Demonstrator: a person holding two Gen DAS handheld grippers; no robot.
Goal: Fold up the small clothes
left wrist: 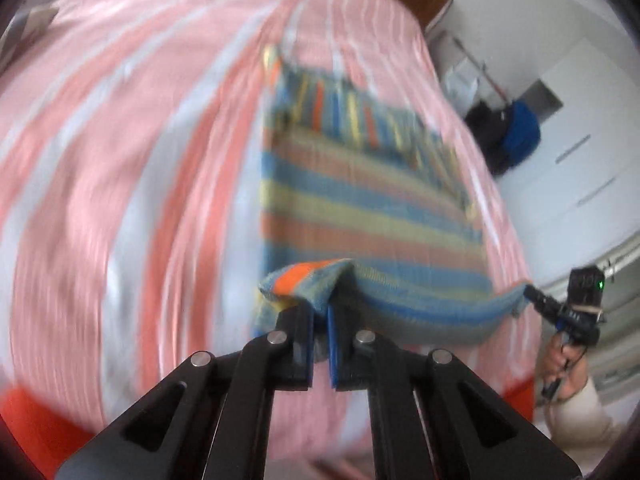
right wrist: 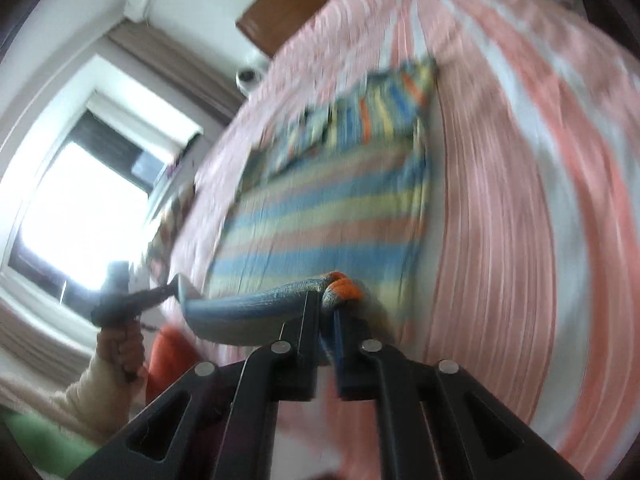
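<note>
Pink-striped bedspread [left wrist: 120, 160] under striped garment [left wrist: 368, 208]; window [right wrist: 80, 208] behind; left gripper [left wrist: 320, 312], right gripper [right wrist: 328, 308] each pinching hem.

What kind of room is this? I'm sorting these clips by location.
Most likely a bedroom: the striped garment lies on a bed with a pink-and-white striped bedspread, a wooden headboard stands against the wall, and a curtained window is beside it.

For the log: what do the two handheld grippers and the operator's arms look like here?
Both grippers, left and right, are black linkage frames with silver pivot pins and blue-lined fingers. A black camera with a green light tops the right one. The sleeves are cream.
</note>
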